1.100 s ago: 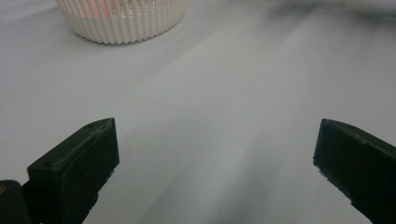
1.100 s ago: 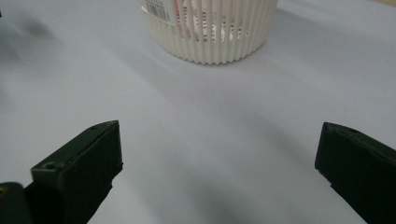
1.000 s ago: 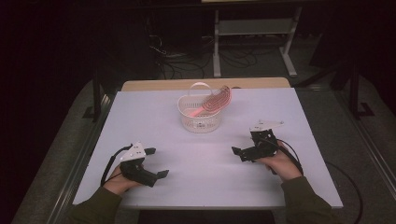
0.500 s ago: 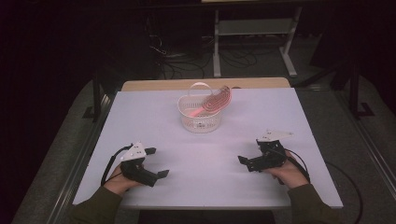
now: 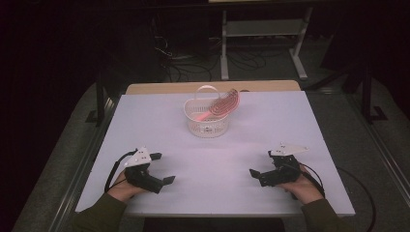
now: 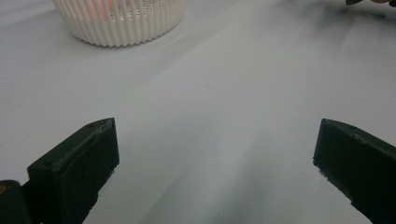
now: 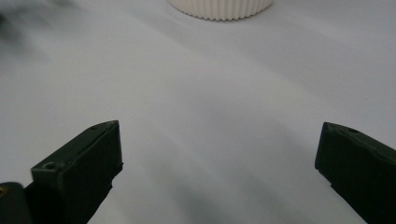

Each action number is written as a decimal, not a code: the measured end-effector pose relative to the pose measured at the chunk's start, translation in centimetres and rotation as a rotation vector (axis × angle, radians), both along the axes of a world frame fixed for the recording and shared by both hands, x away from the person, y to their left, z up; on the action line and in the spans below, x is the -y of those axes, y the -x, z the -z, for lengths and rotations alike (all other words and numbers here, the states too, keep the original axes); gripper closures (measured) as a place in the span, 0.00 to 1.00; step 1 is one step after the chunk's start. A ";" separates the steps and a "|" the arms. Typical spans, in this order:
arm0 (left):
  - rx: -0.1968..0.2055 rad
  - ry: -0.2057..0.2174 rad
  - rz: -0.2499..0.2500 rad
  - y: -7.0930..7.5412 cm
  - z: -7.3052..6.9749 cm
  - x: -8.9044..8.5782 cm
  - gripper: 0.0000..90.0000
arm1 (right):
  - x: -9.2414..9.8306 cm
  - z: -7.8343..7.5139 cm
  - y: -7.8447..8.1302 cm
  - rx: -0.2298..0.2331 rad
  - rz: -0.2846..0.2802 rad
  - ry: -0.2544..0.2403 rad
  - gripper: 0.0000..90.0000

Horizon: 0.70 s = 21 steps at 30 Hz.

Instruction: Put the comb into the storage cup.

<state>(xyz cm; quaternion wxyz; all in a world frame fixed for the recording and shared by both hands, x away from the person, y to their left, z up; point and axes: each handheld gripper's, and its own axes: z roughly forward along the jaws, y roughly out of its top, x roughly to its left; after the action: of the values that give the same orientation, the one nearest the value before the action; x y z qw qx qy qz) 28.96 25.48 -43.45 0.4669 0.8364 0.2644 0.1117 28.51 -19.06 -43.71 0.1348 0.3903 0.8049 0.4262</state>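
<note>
Basket (image 5: 208,122) far ahead, between parted tongs (image 5: 162,168)

White table (image 5: 309,125), ribbed basket (image 5: 207,123).

Basket (image 5: 207,123) ribbed white plastic; table (image 5: 241,145) smooth matt white; jaws matt black plastic.

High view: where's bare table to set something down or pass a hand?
The widest bare stretch lies between the left gripper and the right gripper, running forward to the white basket. The strips either side of the basket, out to the table edges, are bare too. Only the basket, holding a pink brush, is occupied.
</note>
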 end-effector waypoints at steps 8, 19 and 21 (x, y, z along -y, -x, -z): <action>0.000 -0.001 0.003 0.0 0.0 0.1 0.00 | 0.3 0.6 0.4 -0.009 -0.002 0.017 0.00; -0.001 0.000 0.003 0.0 0.0 0.1 0.00 | 0.3 0.7 0.4 -0.014 -0.003 0.029 0.00; 0.000 0.001 0.002 0.0 0.0 0.1 0.00 | 0.2 0.8 0.4 -0.017 -0.004 0.034 0.00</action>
<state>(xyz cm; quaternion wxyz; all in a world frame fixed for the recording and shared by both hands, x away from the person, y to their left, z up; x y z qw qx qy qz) 28.96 25.41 -43.45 0.4675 0.8365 0.2635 0.1111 28.16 -19.31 -44.50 0.1338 0.3900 0.8138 0.4096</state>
